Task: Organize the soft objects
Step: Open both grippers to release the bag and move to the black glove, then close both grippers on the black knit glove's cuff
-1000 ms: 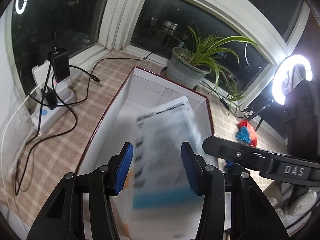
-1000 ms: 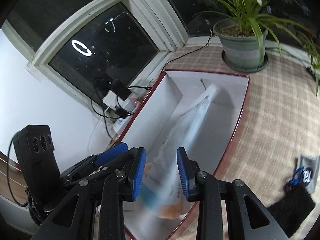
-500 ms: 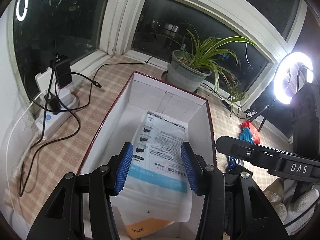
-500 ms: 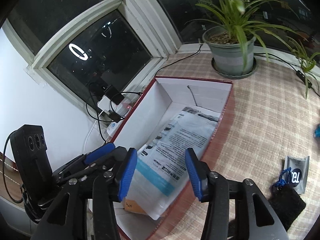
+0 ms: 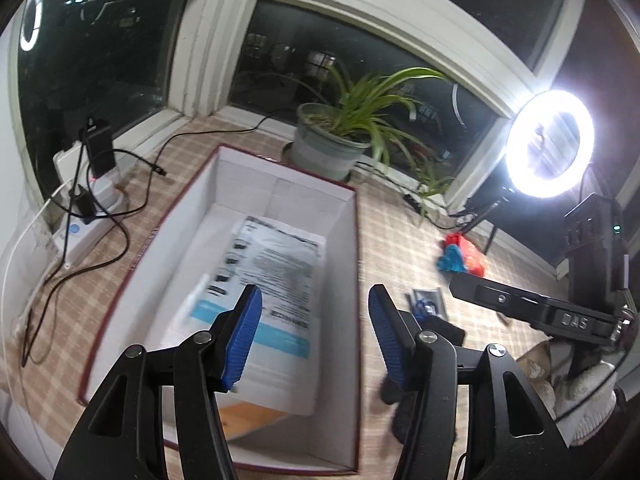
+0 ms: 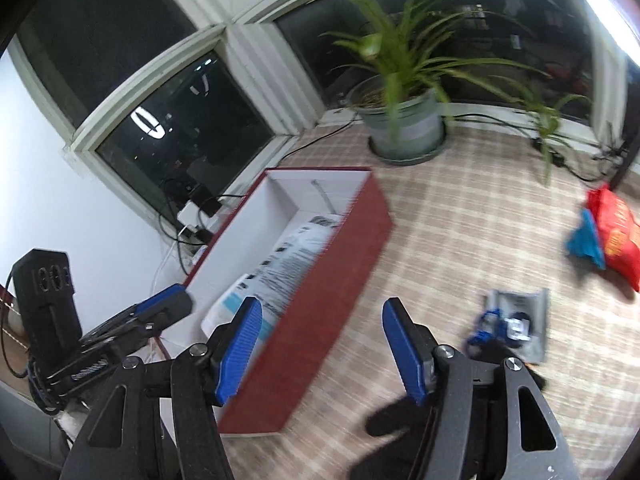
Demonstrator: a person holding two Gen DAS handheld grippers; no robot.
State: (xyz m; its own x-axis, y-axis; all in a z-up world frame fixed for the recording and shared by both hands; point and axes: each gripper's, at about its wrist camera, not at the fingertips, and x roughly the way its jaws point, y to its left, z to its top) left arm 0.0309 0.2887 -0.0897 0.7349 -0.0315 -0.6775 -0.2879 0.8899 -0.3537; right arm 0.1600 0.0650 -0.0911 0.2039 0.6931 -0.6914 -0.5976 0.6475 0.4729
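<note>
A white printed soft bag [image 5: 272, 300] lies flat inside the dark red box [image 5: 356, 264] with white inner walls. It also shows in the right wrist view [image 6: 280, 268], inside the box [image 6: 332, 280]. My left gripper [image 5: 316, 336] is open and empty above the box's near right part. My right gripper [image 6: 324, 352] is open and empty, over the box's right wall and the checked mat. A grey pouch with a blue cord [image 6: 516, 324], a black soft item [image 6: 400, 420] and a red and blue bag [image 6: 608, 232] lie on the mat to the right.
A potted plant [image 5: 332, 144] stands behind the box. A power strip with chargers and cables [image 5: 88, 196] lies at the left by the window. A lit ring light [image 5: 550, 144] stands at the right. The other gripper's body [image 5: 560, 312] is at the right.
Both grippers let go of the white bag, which dropped flat into the box. Both opened wider and swung to the right, the right one past the box wall.
</note>
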